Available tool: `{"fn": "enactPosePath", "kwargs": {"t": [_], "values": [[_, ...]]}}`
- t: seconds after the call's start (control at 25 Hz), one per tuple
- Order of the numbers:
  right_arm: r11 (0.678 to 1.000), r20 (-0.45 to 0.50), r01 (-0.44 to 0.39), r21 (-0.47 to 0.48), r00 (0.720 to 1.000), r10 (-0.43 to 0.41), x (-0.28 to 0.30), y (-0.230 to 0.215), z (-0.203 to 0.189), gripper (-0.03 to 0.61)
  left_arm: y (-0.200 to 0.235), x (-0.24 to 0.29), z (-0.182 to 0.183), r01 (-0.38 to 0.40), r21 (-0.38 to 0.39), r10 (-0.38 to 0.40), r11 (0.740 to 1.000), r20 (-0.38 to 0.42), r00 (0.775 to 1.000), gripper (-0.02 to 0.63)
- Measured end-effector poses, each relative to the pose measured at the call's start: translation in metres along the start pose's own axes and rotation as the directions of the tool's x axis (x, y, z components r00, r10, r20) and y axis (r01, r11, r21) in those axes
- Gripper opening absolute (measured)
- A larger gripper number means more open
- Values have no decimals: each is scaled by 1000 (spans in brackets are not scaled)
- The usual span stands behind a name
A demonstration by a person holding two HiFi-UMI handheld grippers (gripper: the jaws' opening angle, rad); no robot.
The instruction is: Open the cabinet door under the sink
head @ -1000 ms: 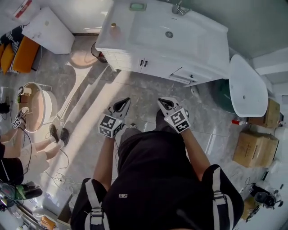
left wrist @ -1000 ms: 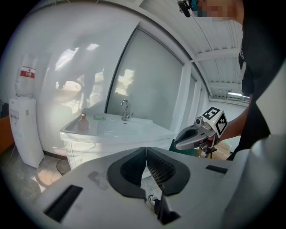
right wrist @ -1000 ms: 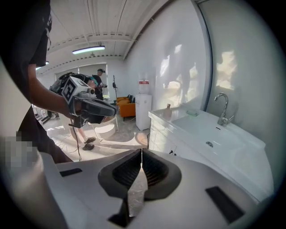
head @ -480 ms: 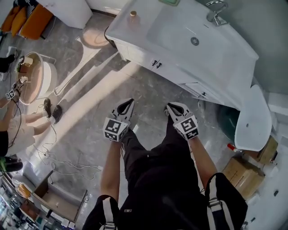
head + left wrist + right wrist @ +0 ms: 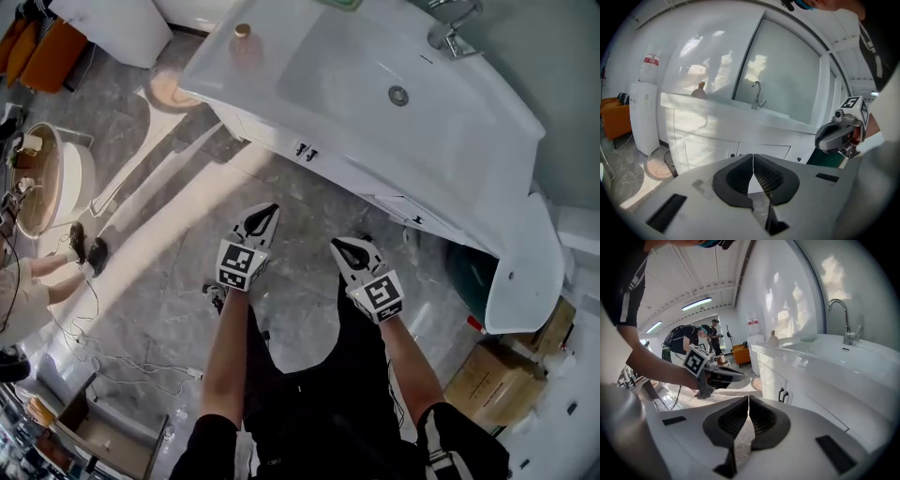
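The white vanity with its sink (image 5: 375,84) stands ahead of me. Its two cabinet doors (image 5: 708,154) are closed, and a pair of dark handles (image 5: 306,150) sits where they meet. Those handles (image 5: 783,394) also show in the right gripper view. My left gripper (image 5: 267,211) hangs over the grey floor, short of the doors, with its jaws shut and empty (image 5: 753,157). My right gripper (image 5: 342,248) is beside it, a little nearer to me, also shut on nothing (image 5: 748,399). Neither gripper touches the cabinet.
A faucet (image 5: 450,33) and a small bottle (image 5: 244,33) stand on the vanity top. A white tub (image 5: 525,272) and cardboard boxes (image 5: 492,380) are at the right. Cables (image 5: 122,356), a round basin (image 5: 47,187) and a seated person (image 5: 19,291) are at the left.
Both grippers have come down and forward toward the vanity, the left more than the right. The vanity now fills more of the head view. Both jaws stayed shut.
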State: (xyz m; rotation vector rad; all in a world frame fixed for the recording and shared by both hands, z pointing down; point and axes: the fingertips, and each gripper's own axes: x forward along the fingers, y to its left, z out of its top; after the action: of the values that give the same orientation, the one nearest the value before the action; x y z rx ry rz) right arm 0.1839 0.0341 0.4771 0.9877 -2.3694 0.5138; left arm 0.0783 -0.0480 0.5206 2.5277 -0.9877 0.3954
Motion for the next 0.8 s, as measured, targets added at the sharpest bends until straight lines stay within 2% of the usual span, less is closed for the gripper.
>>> {"fn": "enactPosePath", "kwargs": {"t": [0.16, 0.28, 0.48, 0.6, 0.76, 0.8], "values": [[999, 39, 25, 26, 999, -26, 12, -17, -21, 63, 15, 57, -13, 4, 37, -4, 999, 19, 1000, 15], [999, 97, 41, 36, 994, -44, 31, -34, -21, 63, 36, 92, -26, -30, 58, 28, 998, 28, 999, 17], [1000, 160, 1, 13, 987, -3, 63, -49, -19, 63, 60, 145, -52, -43, 104, 43, 994, 1, 999, 17], [1000, 154, -20, 2, 988, 19, 71, -45, -41, 63, 73, 171, -69, -74, 142, 76, 987, -8, 997, 17], [1000, 126, -10, -7, 992, 11, 81, -45, -83, 63, 84, 199, -82, -103, 137, 104, 985, 3, 995, 24], [1000, 114, -6, 6, 993, 5, 82, -47, -94, 63, 84, 204, -85, -106, 140, 106, 984, 10, 994, 78]]}}
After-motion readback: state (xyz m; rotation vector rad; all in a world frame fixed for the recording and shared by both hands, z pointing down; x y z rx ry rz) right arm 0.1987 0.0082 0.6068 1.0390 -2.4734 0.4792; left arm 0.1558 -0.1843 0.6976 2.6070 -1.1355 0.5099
